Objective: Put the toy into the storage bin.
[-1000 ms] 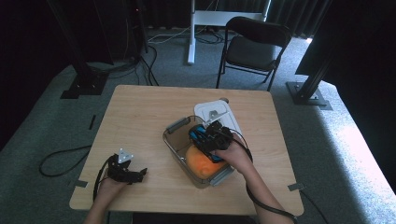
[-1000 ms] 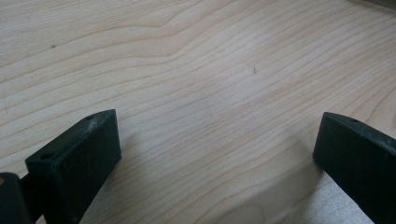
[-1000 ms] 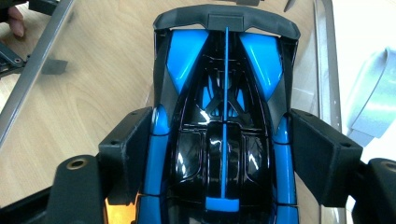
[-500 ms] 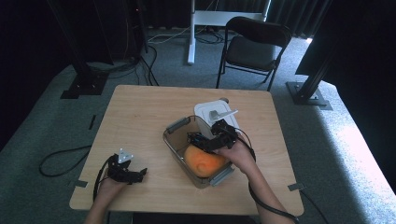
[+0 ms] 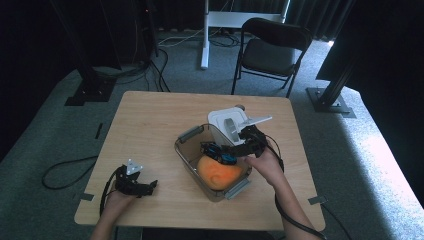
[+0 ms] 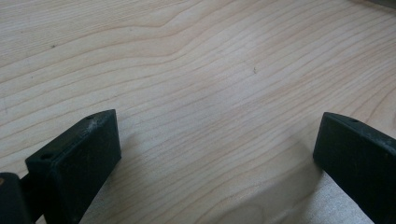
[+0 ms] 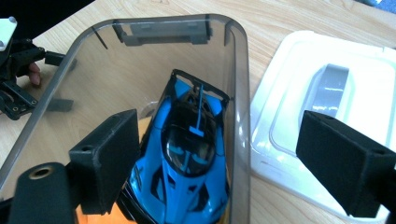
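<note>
Now I've let go of the blue toy car (image 7: pixel 187 154): it lies in the clear bin (image 5: pixel 186 152), on the orange ball (image 5: pixel 218 172), and my right gripper (image 7: pixel 233 163) has just spread its jaws wide, pinching nothing. Next, I judge, comes the white lid (image 5: pixel 220 120) just beyond the bin — my left gripper (image 5: pixel 135 182) rests spread and empty on the near-left table (image 5: pixel 150 115); I can read no writing anywhere.

I see the toy car (image 7: pixel 187 154) in the bin (image 5: pixel 186 149), resting on the ball (image 5: pixel 217 174); lid (image 5: pixel 226 119) on the table (image 5: pixel 150 125) just behind the bin; left gripper (image 5: pixel 145 186) well apart, near my front-left corner.
</note>
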The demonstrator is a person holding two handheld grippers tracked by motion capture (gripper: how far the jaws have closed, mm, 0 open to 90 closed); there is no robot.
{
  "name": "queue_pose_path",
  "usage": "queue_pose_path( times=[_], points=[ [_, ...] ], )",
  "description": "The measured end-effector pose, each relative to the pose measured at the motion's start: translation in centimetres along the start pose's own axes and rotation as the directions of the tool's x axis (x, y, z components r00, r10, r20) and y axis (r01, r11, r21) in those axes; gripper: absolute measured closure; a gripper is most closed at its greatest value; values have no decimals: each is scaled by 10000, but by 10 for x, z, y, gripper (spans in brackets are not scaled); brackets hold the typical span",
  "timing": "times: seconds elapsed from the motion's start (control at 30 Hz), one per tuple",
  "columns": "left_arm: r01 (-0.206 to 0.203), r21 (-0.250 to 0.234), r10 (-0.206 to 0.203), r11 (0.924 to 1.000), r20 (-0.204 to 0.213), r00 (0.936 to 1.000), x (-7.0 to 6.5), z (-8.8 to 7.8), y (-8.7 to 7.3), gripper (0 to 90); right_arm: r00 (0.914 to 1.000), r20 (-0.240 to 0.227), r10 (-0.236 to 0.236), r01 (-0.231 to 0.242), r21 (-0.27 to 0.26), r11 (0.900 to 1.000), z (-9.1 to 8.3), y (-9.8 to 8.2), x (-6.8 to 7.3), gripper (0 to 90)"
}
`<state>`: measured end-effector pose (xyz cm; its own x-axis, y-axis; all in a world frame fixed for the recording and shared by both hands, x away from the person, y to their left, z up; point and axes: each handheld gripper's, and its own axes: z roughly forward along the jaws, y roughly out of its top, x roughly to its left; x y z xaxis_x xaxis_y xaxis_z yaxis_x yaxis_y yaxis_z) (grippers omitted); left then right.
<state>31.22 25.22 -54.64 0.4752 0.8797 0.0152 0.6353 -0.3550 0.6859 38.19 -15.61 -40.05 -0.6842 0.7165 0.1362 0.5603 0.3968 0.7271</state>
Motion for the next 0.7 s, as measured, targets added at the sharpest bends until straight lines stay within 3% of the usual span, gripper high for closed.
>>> queue_pose_path(
  times=[0.13, 0.23, 0.43, 0.7],
  points=[
    [-10, 7, 10, 10000, 1, 10000, 0, 0, 0, 12, 9995, 221, 203, -199, -147, 9997, -5, -6, -9, 124],
    [-10, 10, 10, 10000, 0, 10000, 0, 0, 0, 12, 9992, 109, 382, -381, -142, 9992, -7, -9, -16, 132],
    [6, 5, -6, 10000, -10, 10000, 0, 0, 0, 12, 9949, 652, 765, -754, -198, 9970, -14, -22, -33, 120],
    [15, 16, -15, 10000, -3, 10000, 0, 0, 0, 12, 9819, 1258, 1418, -1384, -358, 9897, -20, -35, -54, 120]
  ],
)
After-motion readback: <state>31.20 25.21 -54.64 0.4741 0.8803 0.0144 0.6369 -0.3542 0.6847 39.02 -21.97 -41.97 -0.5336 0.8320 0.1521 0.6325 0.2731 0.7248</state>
